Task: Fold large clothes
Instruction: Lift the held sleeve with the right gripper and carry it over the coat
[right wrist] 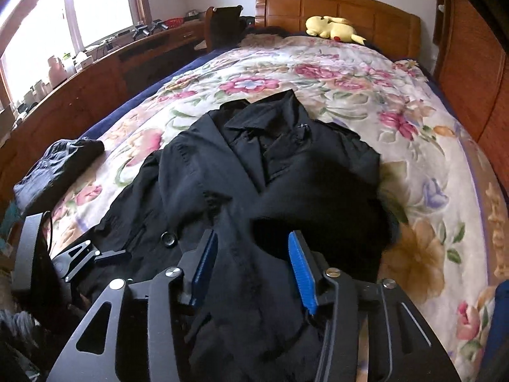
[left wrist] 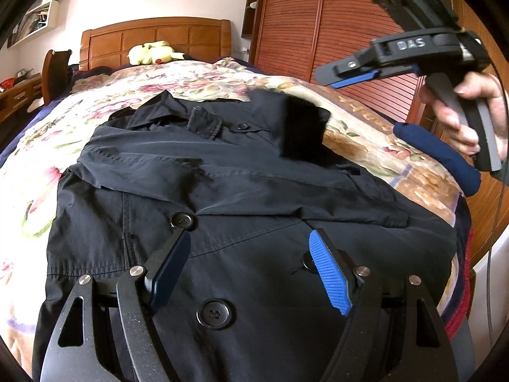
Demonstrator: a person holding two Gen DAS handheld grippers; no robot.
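Blue-padded left gripper (left wrist: 251, 254) sits wide apart over the black coat (left wrist: 222, 191), gripping nothing. Right gripper (right wrist: 253, 267) is half spread, fabric between its pads but not pinched. Coat's spread on the floral quilt (right wrist: 350, 79), collar toward 12 o'clock. Hand (left wrist: 470, 117) grips the handle at 3 o'clock.

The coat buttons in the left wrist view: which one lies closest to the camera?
The lowest button, between the left gripper's open fingers. The others sit further up the black coat: beside each fingertip and near the collar.
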